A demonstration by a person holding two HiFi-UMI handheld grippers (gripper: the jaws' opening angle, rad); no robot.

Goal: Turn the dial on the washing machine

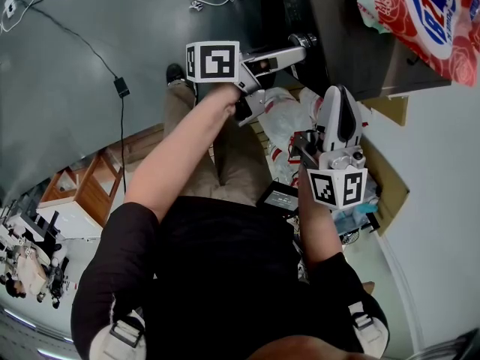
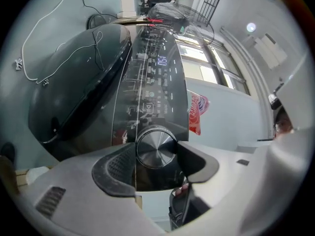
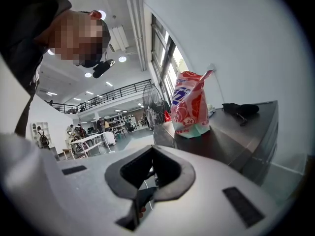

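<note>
The round brushed-metal dial [image 2: 155,146] sits on the washing machine's dark control panel [image 2: 155,82], below a lit display. My left gripper [image 2: 157,164] is shut on the dial, one black pad pressing each side of it. In the head view, the left gripper [image 1: 302,47] reaches out to the dial [image 1: 305,40] on the panel [image 1: 296,6]. My right gripper [image 1: 339,97] is held back near the person's body and points up. In the right gripper view, the right gripper [image 3: 146,190] is shut on nothing and aims past the machine's top.
A red and white detergent bag [image 3: 191,104] and a black object [image 3: 241,108] lie on the machine's grey top [image 3: 236,132]. The dark glass door [image 2: 74,92] is left of the panel. A cardboard box [image 1: 386,182] with plastic bags stands by the person's legs. A black cable [image 1: 120,88] hangs at the left.
</note>
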